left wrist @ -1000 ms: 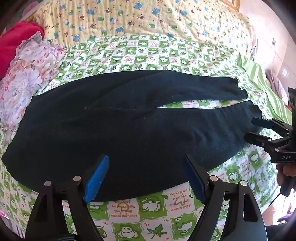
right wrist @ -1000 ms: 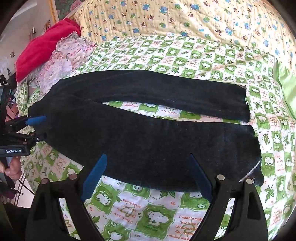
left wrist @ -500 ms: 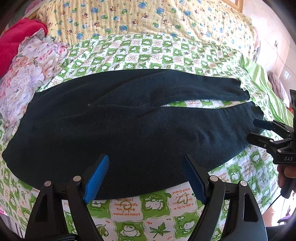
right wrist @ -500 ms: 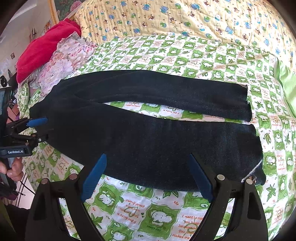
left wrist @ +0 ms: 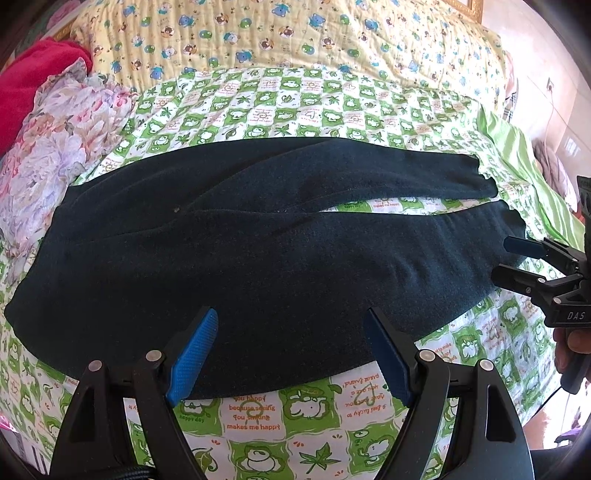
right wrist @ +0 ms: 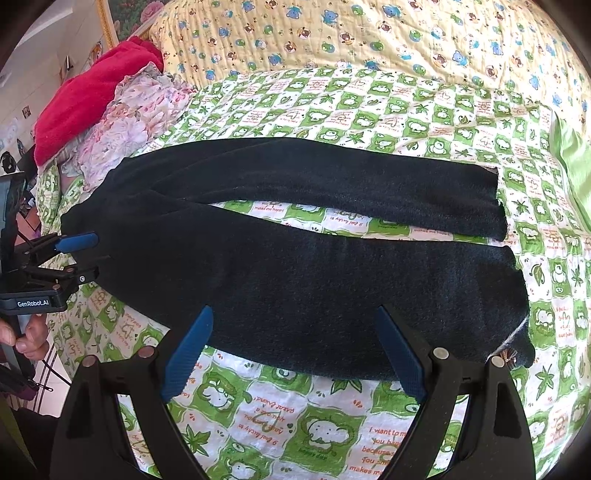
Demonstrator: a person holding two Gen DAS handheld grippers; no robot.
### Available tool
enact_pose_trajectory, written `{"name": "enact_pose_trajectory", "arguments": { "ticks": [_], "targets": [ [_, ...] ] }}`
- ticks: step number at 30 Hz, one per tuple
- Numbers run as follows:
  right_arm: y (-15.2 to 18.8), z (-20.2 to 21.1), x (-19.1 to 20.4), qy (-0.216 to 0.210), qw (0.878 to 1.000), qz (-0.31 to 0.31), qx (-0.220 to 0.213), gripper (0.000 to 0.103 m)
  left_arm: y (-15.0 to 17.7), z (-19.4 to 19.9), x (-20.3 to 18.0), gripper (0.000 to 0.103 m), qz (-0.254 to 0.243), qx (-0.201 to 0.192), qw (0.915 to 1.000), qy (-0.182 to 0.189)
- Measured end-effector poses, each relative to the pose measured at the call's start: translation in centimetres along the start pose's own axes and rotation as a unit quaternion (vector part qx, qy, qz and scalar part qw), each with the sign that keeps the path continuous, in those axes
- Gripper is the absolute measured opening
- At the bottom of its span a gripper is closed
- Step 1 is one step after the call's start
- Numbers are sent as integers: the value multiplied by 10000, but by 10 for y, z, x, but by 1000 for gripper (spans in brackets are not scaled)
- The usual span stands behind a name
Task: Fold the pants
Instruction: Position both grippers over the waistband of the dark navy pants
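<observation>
Bedsheet (left wrist: 314,118): pants (left wrist: 258,258) before left gripper (left wrist: 291,339)

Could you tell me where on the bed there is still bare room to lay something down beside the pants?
Bare checked sheet lies between the pants and the yellow quilt, and a strip runs along the pants' near edge. A thin sliver shows between the two legs. It is crowded by the floral cloth and red cloth at the waist end.
</observation>
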State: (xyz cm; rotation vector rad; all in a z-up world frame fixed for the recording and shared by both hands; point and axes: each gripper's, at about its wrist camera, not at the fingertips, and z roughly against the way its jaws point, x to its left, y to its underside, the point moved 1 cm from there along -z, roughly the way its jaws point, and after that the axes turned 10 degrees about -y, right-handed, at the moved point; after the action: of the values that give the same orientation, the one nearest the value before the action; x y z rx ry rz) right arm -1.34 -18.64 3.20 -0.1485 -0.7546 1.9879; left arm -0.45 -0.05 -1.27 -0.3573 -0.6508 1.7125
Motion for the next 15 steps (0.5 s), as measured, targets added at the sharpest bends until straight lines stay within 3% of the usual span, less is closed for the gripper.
{"name": "enact_pose_trajectory", "arguments": {
  "ticks": [15],
  "targets": [
    [0, -2, 1, -7, 10000, -31, 15, 89, -2, -2, 0, 82, -20, 37, 10000, 3]
  ]
}}
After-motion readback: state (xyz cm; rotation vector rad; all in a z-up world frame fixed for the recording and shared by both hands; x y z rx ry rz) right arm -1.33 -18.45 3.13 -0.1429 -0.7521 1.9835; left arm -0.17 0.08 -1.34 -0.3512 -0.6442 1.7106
